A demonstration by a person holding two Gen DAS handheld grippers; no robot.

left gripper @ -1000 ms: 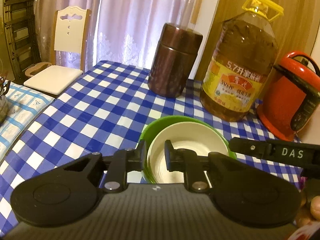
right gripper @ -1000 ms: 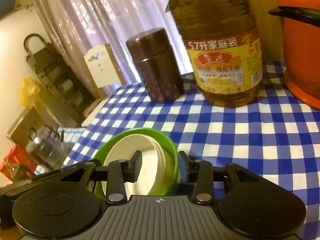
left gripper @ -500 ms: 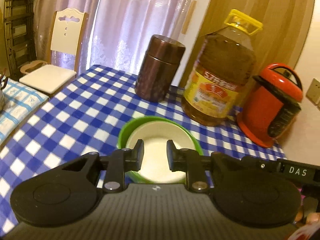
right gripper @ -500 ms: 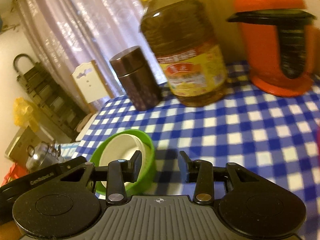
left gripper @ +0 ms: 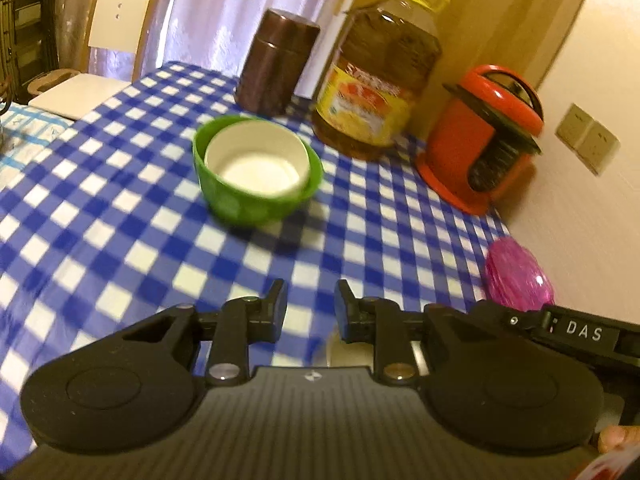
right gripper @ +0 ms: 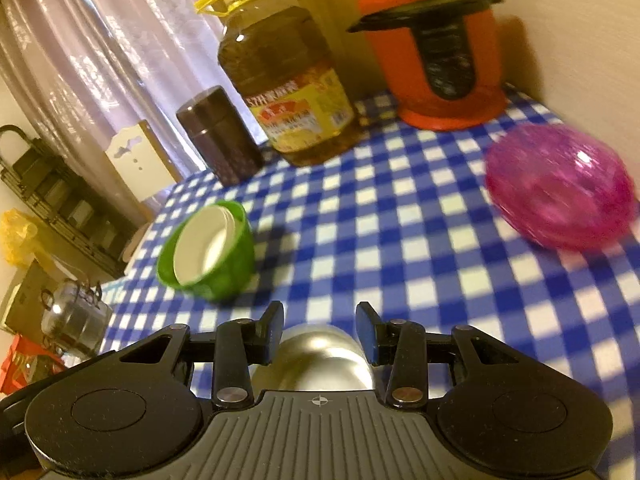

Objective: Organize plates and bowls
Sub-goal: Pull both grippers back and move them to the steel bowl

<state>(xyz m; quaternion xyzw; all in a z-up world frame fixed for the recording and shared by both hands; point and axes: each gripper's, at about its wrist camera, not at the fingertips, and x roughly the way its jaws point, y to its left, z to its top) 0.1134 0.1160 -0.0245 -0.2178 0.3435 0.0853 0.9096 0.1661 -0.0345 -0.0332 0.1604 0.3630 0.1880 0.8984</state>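
Note:
A white bowl [left gripper: 256, 160] sits nested inside a green bowl [left gripper: 256, 204] on the blue-checked tablecloth [left gripper: 120, 200], ahead of both grippers. My left gripper [left gripper: 310, 292] hangs over the cloth well short of the bowls, open and empty; a pale rim [left gripper: 352, 354] shows under it. In the right wrist view the nested green bowl [right gripper: 228, 268] and white bowl [right gripper: 200, 248] lie to the left. My right gripper [right gripper: 319, 316] is open above a silvery rounded bowl [right gripper: 320, 356], its pads apart from it. A pink translucent bowl [right gripper: 560, 192] lies upside down at right.
Along the table's far side stand a brown canister [left gripper: 276, 64], a big yellow-capped oil bottle [left gripper: 376, 80] and a red cooker [left gripper: 480, 140]. The wall runs along the right edge. A white chair [left gripper: 100, 48] stands past the far left corner. A steel kettle [right gripper: 76, 316] sits off the table.
Both grippers have pulled back from the nested bowls, which stay on the table. The left jaws, earlier around the bowls' rim, stand a little wider. The pink and silvery bowls have come into view.

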